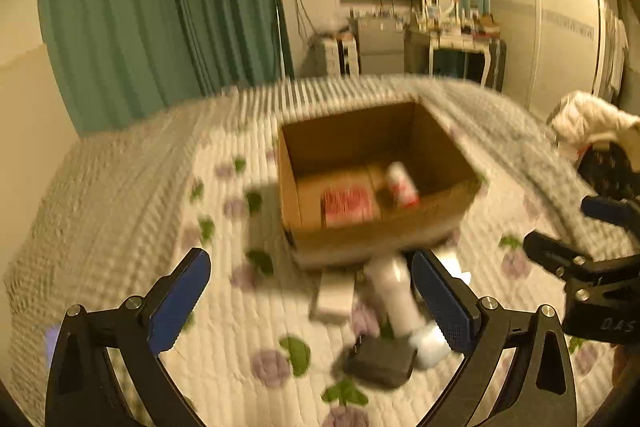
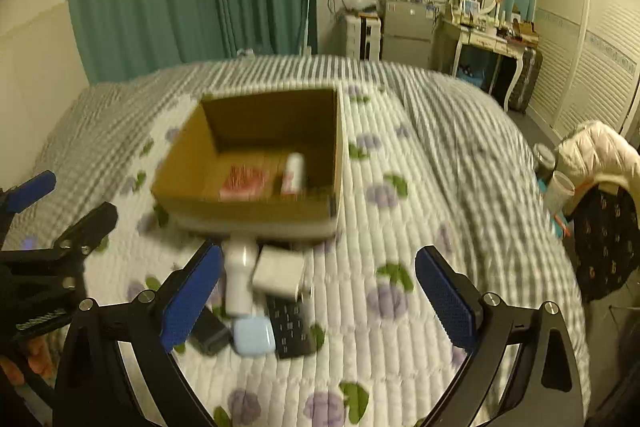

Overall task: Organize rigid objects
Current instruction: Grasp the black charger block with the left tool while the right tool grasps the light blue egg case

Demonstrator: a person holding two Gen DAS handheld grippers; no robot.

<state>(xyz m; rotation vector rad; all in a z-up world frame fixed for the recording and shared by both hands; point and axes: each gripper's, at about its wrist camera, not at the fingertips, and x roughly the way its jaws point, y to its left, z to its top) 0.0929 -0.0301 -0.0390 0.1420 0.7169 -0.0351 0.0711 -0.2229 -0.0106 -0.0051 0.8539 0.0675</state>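
An open cardboard box (image 1: 380,231) (image 2: 240,209) stands on the flowered quilt. Inside lie a red packet (image 1: 346,205) (image 2: 244,183) and a white bottle with red print (image 1: 402,185) (image 2: 294,173). Just in front of the box sit a white tube (image 1: 394,295) (image 2: 238,279), a small white box (image 1: 334,297) (image 2: 278,273), a black keypad remote (image 2: 290,327), a pale blue case (image 1: 430,343) (image 2: 254,337) and a small black object (image 1: 380,361) (image 2: 210,333). My left gripper (image 1: 310,267) (image 2: 78,195) is open above this pile. My right gripper (image 2: 320,255) (image 1: 560,223) is open and empty beside it.
The quilt (image 2: 400,227) covers a wide bed, bare to the right of the box. A white jacket (image 2: 596,155) hangs over a dark chair at the bed's right edge, with a plastic cup (image 2: 560,187) beside it. Green curtains (image 1: 160,19) and a dressing table (image 2: 484,35) stand beyond.
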